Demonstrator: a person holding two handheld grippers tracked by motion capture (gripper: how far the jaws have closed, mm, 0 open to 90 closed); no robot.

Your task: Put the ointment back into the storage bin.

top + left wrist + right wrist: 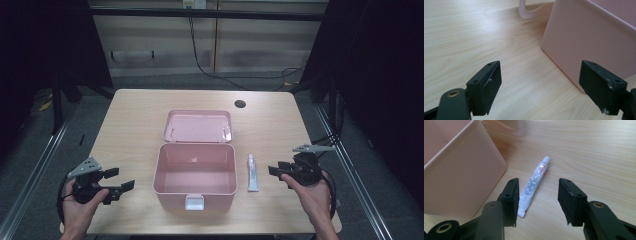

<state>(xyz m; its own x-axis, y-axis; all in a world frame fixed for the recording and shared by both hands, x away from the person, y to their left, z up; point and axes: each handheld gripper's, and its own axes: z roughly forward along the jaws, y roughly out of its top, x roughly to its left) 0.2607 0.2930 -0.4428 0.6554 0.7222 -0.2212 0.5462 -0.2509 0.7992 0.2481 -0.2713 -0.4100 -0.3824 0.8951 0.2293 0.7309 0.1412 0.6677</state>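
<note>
We are holding the right gripper (537, 202) with fingers half spread above the ointment tube (534, 183) beside the open pink box (195, 170), while the left gripper (541, 87) is waiting, fingers wide apart.

Box (195, 175) at centre frame: pale pink throughout, walls, floor and open lid (198, 126) alike; its front latch (194, 202) is white. Tube (252, 173) to the right of the box: white, with a white cap, small red and grey print along its body in the right gripper view. Table (135, 125): light beige wood grain in fine lengthwise streaks; a dark round hole (240, 104) at upper right of the top. Left gripper (119, 181) at lower left and right gripper (274, 171) at lower right: matt black jaws, each topped by a grey three-cornered plate. Floor around the table: grey. Upper corners of the frame: black.
</note>
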